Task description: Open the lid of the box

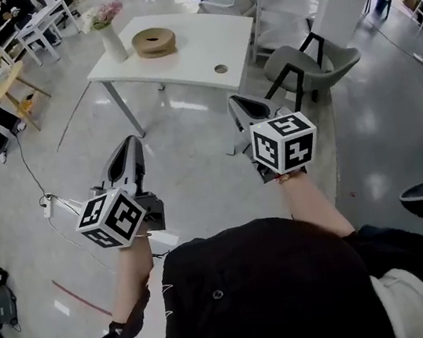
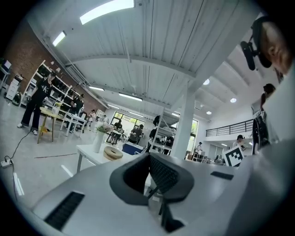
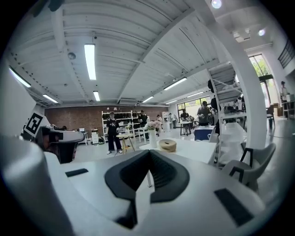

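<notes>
Left tool [image 1: 131,143] is closed, pads meeting at the tips, with nothing between them. Right tool [image 1: 236,105] is also closed and empty. The person holds both out in front of the body, over bare floor [image 1: 187,168], tips aimed toward the white counter [image 1: 201,50].

The box [image 1: 154,42] is round, tan and wooden, with a flat top and a small hollow in the centre. It sits on the counter near its far left corner, well apart from both tools, and nothing touches it. In the head view it lies ahead of the tools, between the lines of their two tips. A white vase [image 1: 113,43] of pink flowers stands just beside it on the left.

In the left gripper view the box [image 2: 112,153] shows to the left of the closed tips [image 2: 150,155]. In the right gripper view the box [image 3: 168,145] sits just right of the tips [image 3: 148,151] and slightly above them. A grey chair [image 1: 311,69] stands at the counter's right end.
</notes>
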`<control>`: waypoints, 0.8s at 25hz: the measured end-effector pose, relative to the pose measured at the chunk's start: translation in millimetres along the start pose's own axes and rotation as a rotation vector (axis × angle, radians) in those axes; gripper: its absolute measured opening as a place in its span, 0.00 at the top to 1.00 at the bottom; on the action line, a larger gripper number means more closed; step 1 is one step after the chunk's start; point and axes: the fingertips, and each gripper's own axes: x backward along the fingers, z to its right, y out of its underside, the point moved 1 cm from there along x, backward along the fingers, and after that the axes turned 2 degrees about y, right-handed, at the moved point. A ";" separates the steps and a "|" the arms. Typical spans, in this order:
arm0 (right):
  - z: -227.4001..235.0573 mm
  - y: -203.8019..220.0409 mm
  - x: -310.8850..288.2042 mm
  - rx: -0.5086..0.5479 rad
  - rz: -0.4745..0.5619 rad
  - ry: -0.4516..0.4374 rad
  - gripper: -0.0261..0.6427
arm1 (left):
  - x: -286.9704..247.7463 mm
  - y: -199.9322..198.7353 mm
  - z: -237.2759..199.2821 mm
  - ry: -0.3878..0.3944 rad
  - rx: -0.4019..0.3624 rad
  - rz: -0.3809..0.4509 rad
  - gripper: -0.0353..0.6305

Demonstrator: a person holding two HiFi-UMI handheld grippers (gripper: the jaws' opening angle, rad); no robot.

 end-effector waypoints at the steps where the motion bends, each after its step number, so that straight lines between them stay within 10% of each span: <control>1: -2.5 0.2 -0.2 -0.001 0.007 0.003 0.95 | 1.9 0.1 -2.5 0.001 0.000 0.000 0.93; 20: -62.5 61.8 -65.9 -0.054 -0.102 -0.040 0.95 | 35.3 43.6 -98.9 -0.095 0.099 -0.081 0.93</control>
